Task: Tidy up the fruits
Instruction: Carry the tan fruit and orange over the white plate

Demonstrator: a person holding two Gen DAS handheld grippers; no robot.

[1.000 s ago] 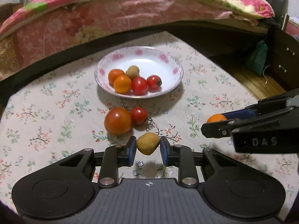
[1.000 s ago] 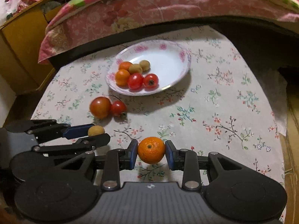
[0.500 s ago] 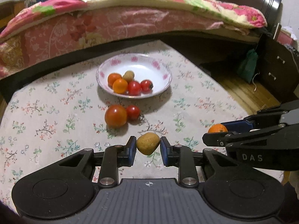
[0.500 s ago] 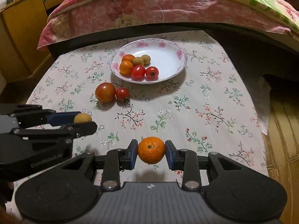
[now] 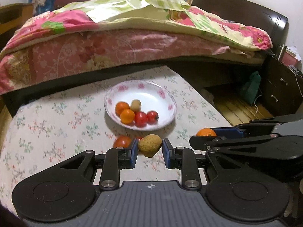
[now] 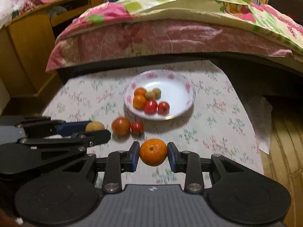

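Flowered plate (image 6: pixel 189 102) holds six fruits; two tomatoes (image 6: pixel 121 126) lie just before it on the desk (image 6: pixel 217 124). Left tongs (image 5: pixel 150 148) grip a brown fruit (image 5: pixel 149 145), right tongs (image 6: pixel 153 153) an orange (image 6: pixel 153 152); four remain to plate.

Both grippers are rising away from the table (image 5: pixel 47 117), so the plate (image 5: pixel 166 98) is sliding from the upper middle toward the centre of both frames. In the left view, the left gripper (image 5: pixel 149 146) and its yellow-brown fruit (image 5: pixel 149 145) are now covering the 2 tomatoes (image 5: pixel 122 141) on the cloth. More of the bed (image 5: pixel 113 47) is showing at the top.
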